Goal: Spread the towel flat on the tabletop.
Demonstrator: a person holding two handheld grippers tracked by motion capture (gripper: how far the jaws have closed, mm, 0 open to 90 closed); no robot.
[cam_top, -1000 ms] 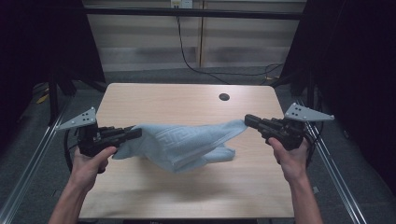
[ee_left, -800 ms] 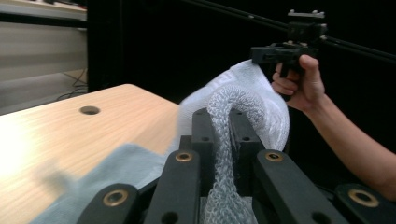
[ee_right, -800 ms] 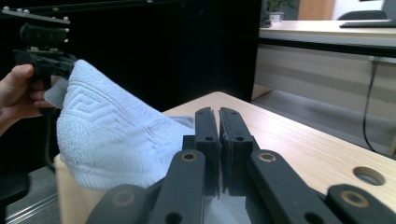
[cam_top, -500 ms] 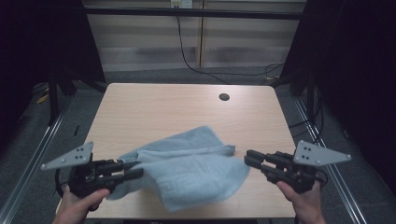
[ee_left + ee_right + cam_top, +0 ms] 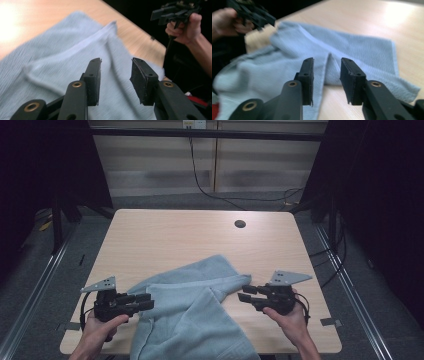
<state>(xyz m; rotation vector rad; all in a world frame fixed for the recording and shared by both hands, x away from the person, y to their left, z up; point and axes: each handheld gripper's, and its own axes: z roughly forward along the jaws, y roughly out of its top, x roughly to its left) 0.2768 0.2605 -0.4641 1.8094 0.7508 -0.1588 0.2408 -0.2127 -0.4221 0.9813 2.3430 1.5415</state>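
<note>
**Towel down on the table, both grippers let go**

We found the light blue towel [image 5: 192, 315] lying crumpled on the near half of the wooden table [image 5: 165, 235], with its near end hanging over the table's front edge. It lay in loose folds, one hemmed edge running across its upper layer, and a far corner reached toward the middle of the tabletop. The small round hole [image 5: 240, 224] in the table sat well beyond the towel, toward the far right.

We saw the left gripper [image 5: 145, 301] held in the left hand [image 5: 100, 327] just at the towel's left edge, its tips pointing in over the cloth. In the left gripper view its jaws stood part open above the towel [image 5: 62, 62] with nothing pinched between the pads; they had just been opening.

We saw the right gripper [image 5: 246, 294] held in the right hand [image 5: 287, 315] just at the towel's right side, its tips close to the fold there. In the right gripper view its jaws likewise stood part open, the towel [image 5: 352, 50] lying beyond and beneath them, the pads gripping nothing; these too had just been opening.

Both grippers faced each other across the towel, each carrying a grey three-cornered plate on top.
</note>
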